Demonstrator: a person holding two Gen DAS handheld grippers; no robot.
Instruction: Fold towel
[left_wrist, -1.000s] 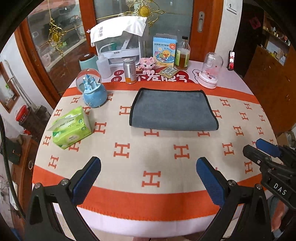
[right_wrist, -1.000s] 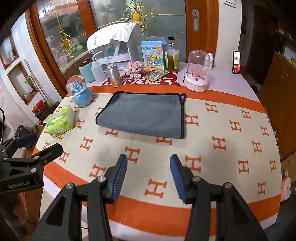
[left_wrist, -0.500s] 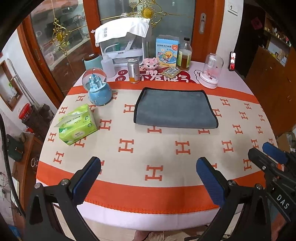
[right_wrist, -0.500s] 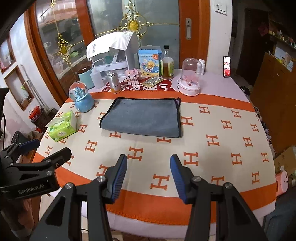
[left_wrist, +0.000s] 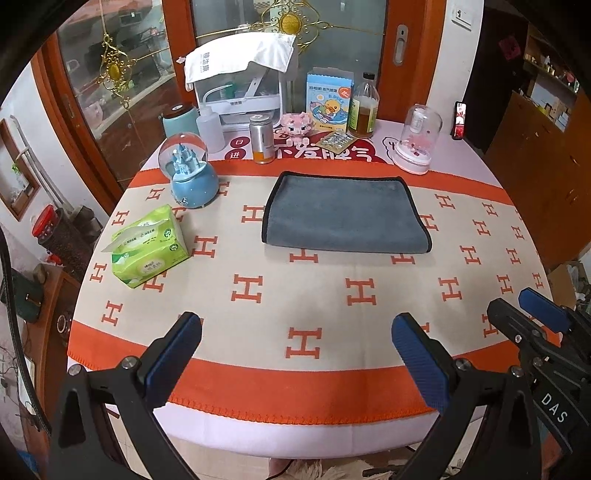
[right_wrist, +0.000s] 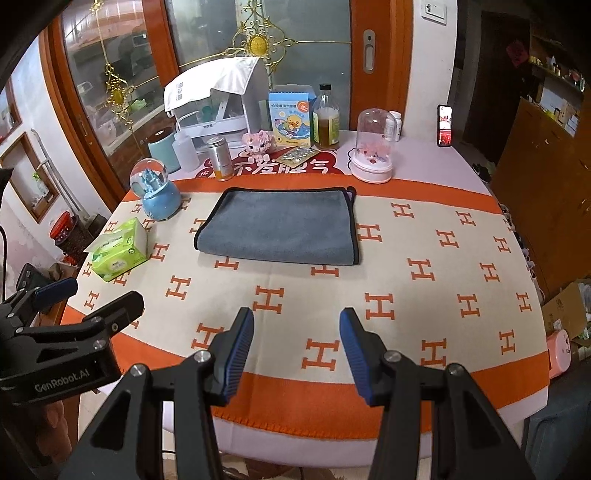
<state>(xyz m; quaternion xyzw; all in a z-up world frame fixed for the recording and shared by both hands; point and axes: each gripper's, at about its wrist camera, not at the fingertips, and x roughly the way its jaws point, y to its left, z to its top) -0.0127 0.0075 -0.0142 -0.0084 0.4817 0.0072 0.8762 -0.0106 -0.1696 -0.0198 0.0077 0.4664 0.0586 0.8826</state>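
Observation:
A grey towel (left_wrist: 345, 214) with black edging lies flat and folded on the far half of the round table; it also shows in the right wrist view (right_wrist: 279, 225). My left gripper (left_wrist: 295, 339) is open and empty above the table's near edge, well short of the towel. My right gripper (right_wrist: 297, 332) is open and empty, also over the near edge. The right gripper shows at the lower right of the left wrist view (left_wrist: 524, 314). The left gripper shows at the lower left of the right wrist view (right_wrist: 88, 299).
An orange-and-cream tablecloth (left_wrist: 303, 295) covers the table. A green tissue pack (left_wrist: 147, 247) and a blue snow globe (left_wrist: 190, 173) stand left of the towel. Behind it are a can (left_wrist: 262, 138), a bottle (left_wrist: 364, 107), a box (left_wrist: 328, 101) and a glass dome (left_wrist: 419, 142).
Both grippers have pulled back toward the table's near edge and risen, so the towel looks smaller and farther. The jaws have stayed open.

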